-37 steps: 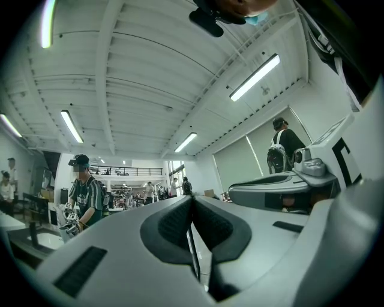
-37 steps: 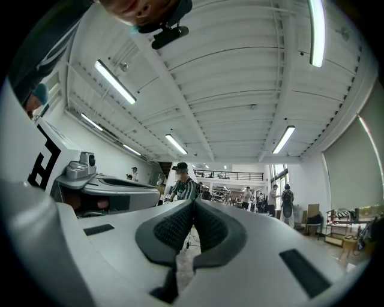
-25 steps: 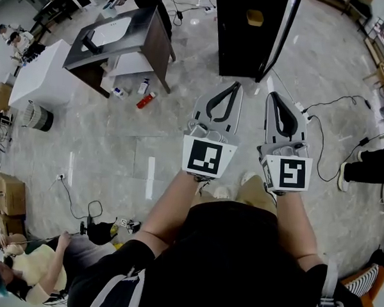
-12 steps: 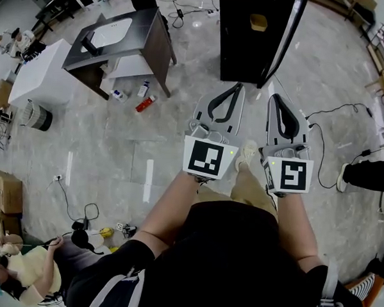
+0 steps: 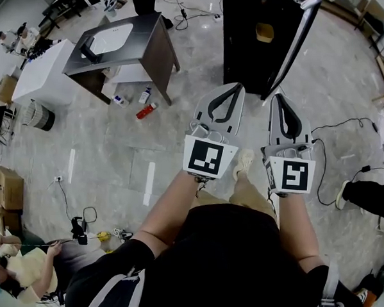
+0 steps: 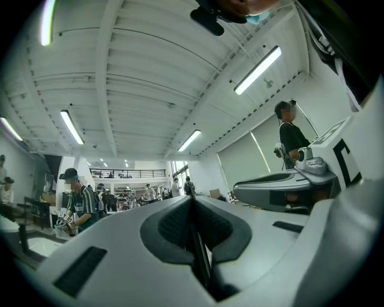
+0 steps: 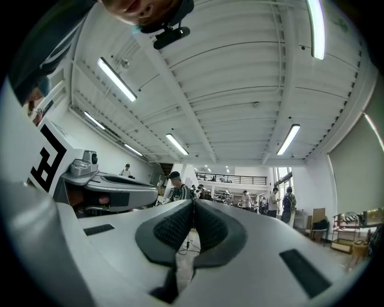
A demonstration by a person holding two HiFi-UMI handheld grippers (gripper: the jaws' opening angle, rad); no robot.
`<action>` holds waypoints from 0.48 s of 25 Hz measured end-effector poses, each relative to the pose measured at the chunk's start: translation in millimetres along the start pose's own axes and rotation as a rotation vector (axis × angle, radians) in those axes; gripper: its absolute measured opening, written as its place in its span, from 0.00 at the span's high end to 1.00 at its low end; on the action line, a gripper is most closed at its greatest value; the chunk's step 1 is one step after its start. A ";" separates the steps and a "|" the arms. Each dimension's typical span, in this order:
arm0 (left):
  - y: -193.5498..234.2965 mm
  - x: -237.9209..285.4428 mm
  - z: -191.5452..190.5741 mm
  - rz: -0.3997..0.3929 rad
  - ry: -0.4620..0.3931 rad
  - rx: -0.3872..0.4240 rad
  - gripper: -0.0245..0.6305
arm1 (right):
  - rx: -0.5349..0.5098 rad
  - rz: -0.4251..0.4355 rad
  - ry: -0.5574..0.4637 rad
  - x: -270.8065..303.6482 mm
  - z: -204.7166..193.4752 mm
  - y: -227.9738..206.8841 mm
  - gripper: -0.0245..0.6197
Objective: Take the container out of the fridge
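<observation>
The container (image 5: pixel 264 33) is a small tan block inside the black fridge (image 5: pixel 239 49), on the side of the opening nearer the open door (image 5: pixel 293 42), whose pale edge runs down the right of the cabinet; it is too small to tell which way its long axis runs or which face points outward. The left tongs (image 5: pixel 236 88) and the right tongs (image 5: pixel 276 96) are held side by side in front of the person, tips toward the fridge and just short of its foot, well apart from the container. Both pairs of tongs are pressed together at the tips with nothing between them. The fridge stands on a floor (image 5: pixel 179 149) of grey veined tiles, with cables (image 5: pixel 334 134) trailing to the right and a red bottle (image 5: pixel 146 110) lying by a dark worktop (image 5: pixel 147 25) that carries a white basin (image 5: pixel 111 37). Only the head view shows the fridge, the container and the floor; the two gripper views tilt upward to a white beamed ceiling (image 6: pixel 150 72) with strip lights (image 6: pixel 258 69), a railed gallery (image 7: pixel 231 177) and people standing far off, and each catches the other tongs at its side
</observation>
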State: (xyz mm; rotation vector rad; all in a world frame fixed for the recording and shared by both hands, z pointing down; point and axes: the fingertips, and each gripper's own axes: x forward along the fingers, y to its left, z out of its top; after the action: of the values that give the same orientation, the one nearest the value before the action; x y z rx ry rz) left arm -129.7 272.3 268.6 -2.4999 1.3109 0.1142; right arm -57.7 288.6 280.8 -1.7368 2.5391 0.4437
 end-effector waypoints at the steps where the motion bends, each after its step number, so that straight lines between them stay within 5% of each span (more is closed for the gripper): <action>1: 2.0 14.4 -1.6 0.000 0.003 0.005 0.93 | 0.003 0.001 -0.002 9.9 -2.1 -10.9 0.90; 12: 25.7 169.7 -36.1 -0.004 0.032 0.032 0.93 | 0.051 -0.006 0.001 120.5 -46.4 -124.0 0.90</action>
State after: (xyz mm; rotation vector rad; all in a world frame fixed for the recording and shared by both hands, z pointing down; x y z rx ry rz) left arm -55.4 113.7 260.3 -2.4875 1.3098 0.0524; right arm 17.0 126.0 276.2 -1.7275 2.5221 0.3737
